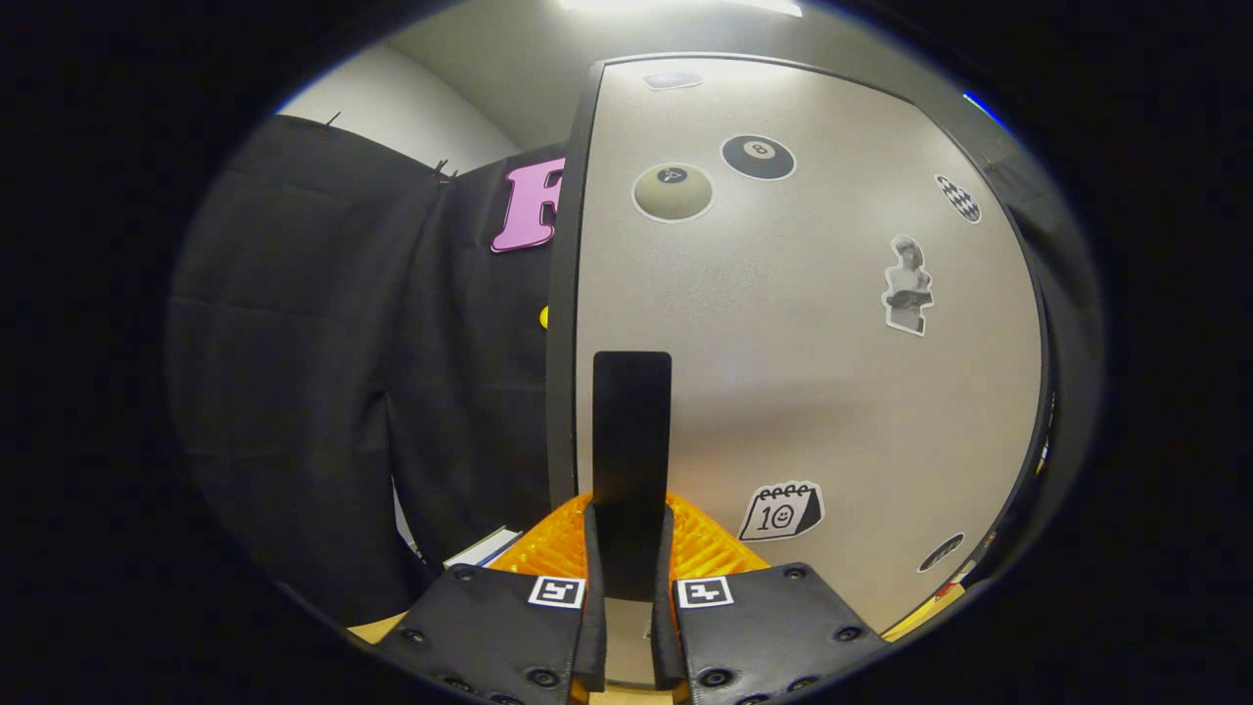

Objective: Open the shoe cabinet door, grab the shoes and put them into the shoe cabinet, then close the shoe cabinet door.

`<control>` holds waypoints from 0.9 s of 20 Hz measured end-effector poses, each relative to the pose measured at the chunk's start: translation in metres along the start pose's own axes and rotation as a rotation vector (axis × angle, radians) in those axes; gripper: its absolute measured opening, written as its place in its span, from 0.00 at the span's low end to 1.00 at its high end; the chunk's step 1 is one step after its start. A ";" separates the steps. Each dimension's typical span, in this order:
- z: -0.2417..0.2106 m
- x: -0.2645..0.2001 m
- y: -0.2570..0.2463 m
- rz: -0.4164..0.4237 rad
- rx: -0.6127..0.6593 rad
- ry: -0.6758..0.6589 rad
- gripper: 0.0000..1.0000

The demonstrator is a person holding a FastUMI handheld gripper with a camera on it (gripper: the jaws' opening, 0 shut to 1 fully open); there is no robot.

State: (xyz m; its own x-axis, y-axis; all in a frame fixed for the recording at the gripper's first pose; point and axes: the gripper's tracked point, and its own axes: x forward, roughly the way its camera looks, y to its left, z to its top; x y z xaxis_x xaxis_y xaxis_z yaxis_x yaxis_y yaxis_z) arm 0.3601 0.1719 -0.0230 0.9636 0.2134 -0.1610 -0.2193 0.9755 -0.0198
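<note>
Gripping the cabinet door [812, 343] handle [631, 441] between both fingers [594, 558]

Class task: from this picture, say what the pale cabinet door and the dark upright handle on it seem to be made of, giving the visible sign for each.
The pale grey cabinet door looks like laminated board, matt: finely speckled, with soft diffuse glare and flat stickers. The black upright handle, clamped between the gripper fingers, looks like smooth plastic or coated metal; its dull even sheen leaves that open.
</note>
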 end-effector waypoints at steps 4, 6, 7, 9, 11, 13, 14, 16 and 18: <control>-0.001 -0.019 0.002 0.047 0.014 0.010 0.20; 0.000 -0.028 0.000 0.068 0.026 0.012 0.20; 0.000 -0.029 -0.002 0.075 0.027 0.009 0.20; -0.001 -0.034 -0.004 0.088 0.025 0.006 0.20; -0.002 -0.042 -0.006 0.102 0.035 0.011 0.20; -0.002 -0.049 -0.009 0.116 0.039 0.018 0.20; -0.002 -0.053 -0.011 0.121 0.041 0.022 0.20; -0.002 -0.060 -0.014 0.128 0.063 0.025 0.20; -0.003 -0.062 -0.020 0.139 0.084 0.031 0.20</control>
State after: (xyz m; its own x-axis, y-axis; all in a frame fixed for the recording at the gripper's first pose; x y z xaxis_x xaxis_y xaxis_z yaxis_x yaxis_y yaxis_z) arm 0.3037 0.1392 -0.0156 0.9192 0.3464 -0.1871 -0.3357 0.9379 0.0873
